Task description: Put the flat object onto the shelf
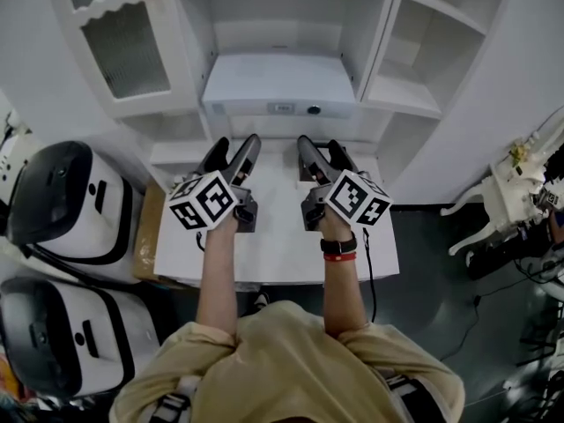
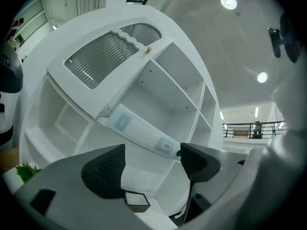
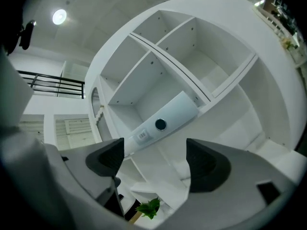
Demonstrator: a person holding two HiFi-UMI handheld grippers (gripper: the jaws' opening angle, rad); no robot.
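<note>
At the bottom of the head view a person in a beige shirt [image 1: 291, 359] reaches both arms over a white table [image 1: 282, 254], with a black watch [image 1: 339, 246] on the right wrist. Just above, at the frame's centre, the left gripper [image 1: 233, 152] and the right gripper [image 1: 323, 152] sit side by side without touching. Each gripper view shows its dark pads [image 2: 103, 171] spread wide with nothing between them. Beyond, in the upper middle, the flat object [image 1: 278, 85], a white slab with a label and a round dark button on its front edge, lies on the middle board of the white shelf unit [image 1: 397, 60], well apart from both grippers. A ribbed-glass door [image 1: 123, 42] fills the upper left.
</note>
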